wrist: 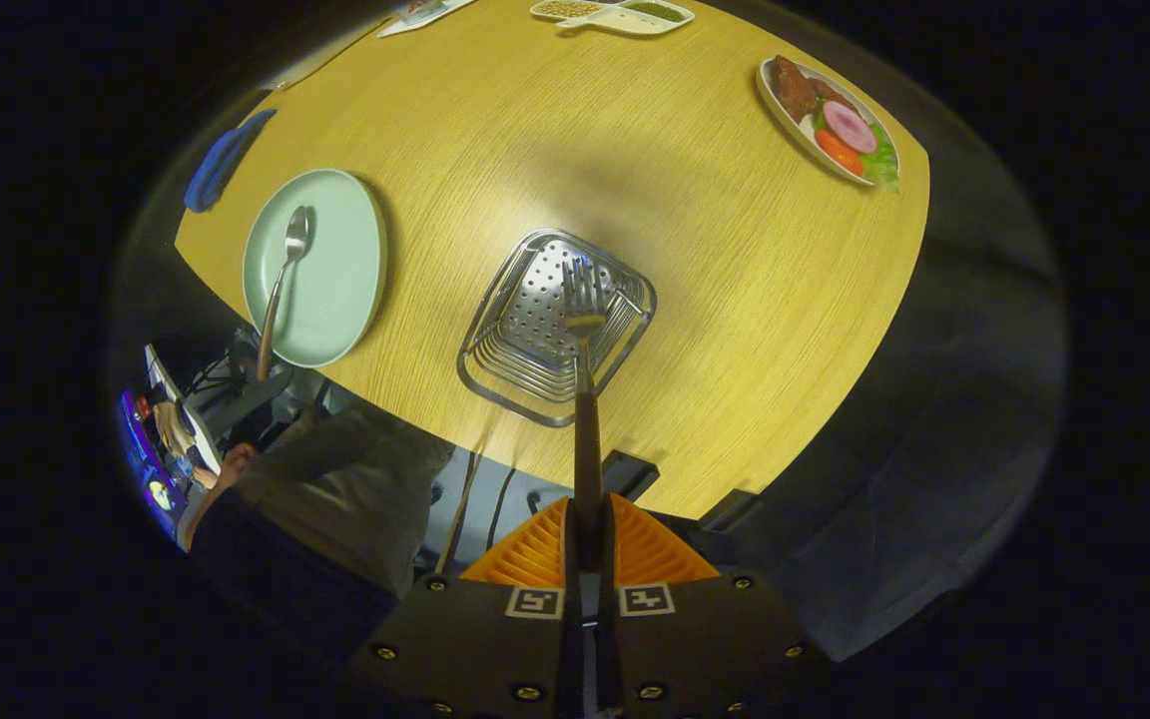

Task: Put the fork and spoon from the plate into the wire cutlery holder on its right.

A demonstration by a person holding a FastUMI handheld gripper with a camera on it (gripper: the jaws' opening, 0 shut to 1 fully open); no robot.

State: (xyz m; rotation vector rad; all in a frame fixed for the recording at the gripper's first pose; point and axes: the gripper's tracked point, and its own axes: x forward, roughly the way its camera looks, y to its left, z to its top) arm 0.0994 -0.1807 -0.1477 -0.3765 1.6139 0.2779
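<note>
Gripper [587, 534] status: I read both orange fingers [535, 554] pressed together on the handle of the fork [585, 399], pinching it. Fork tines point away from the fingers and hang over the open top of the wire cutlery holder [505, 350], which stands on the wooden table [735, 300] directly ahead. Beyond and left of the fingers, the spoon [281, 285] lies on the green plate [345, 260], its handle overhanging the near rim.
</note>
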